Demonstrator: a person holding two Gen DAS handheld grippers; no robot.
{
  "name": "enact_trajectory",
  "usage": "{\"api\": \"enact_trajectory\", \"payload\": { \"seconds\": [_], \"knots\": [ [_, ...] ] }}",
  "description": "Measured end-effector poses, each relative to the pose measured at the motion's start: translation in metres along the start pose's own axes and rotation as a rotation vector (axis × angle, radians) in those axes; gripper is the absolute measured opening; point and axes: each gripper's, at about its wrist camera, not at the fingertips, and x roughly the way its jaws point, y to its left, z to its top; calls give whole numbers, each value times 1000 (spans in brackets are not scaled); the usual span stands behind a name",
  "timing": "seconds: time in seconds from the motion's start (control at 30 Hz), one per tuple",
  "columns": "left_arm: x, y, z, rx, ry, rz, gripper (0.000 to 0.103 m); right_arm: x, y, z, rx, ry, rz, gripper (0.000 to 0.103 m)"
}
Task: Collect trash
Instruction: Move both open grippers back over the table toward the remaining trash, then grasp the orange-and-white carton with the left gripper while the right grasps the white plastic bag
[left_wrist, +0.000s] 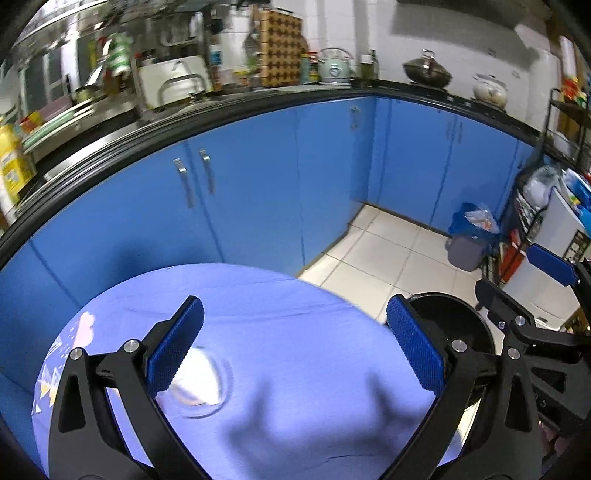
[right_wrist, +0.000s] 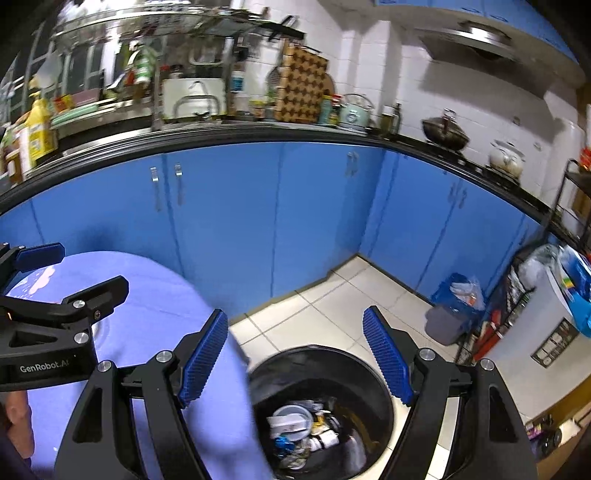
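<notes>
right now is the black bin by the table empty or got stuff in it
Not empty: the black bin holds mixed trash at its bottom, well below the rim.

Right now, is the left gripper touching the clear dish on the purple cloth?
Cannot tell. In the left wrist view the left gripper is open, and one pad overlaps the blurred clear dish, so neither contact nor a gap shows plainly.

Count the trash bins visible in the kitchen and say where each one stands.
2. A black-lined bin with trash inside stands on the floor beside the purple-covered table, below the open right tongs. A grey bin with a blue bag stands by the blue cabinets. Others may be hidden.
</notes>
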Motion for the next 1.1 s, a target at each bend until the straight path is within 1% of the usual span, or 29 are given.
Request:
{"api": "enact_trajectory", "payload": {
  "seconds": [0.23, 0.4, 0.5, 0.6, 0.73, 0.9, 1.1],
  "knots": [
    [-14, 62, -18, -80, 1, 68, 98, 8, 52, 6, -56, 11, 72, 74],
    [-19, 105, -35, -145, 10, 108, 98, 18, 88, 6, -67, 39, 143, 74],
    [-19, 131, -49, -186, 29, 136, 98, 24, 108, 2, -89, 56, 176, 74],
    [-17, 151, -60, -223, 49, 156, 98, 30, 129, -2, -116, 73, 203, 74],
    [-15, 171, -71, -244, 62, 180, 98, 38, 151, -5, -136, 90, 233, 74],
    [-13, 197, -83, -280, 77, 211, 98, 54, 172, -6, -123, 134, 279, 74],
    [-11, 227, -104, -310, 98, 267, 98, 66, 196, -13, -165, 157, 297, 74]
  ]
}}
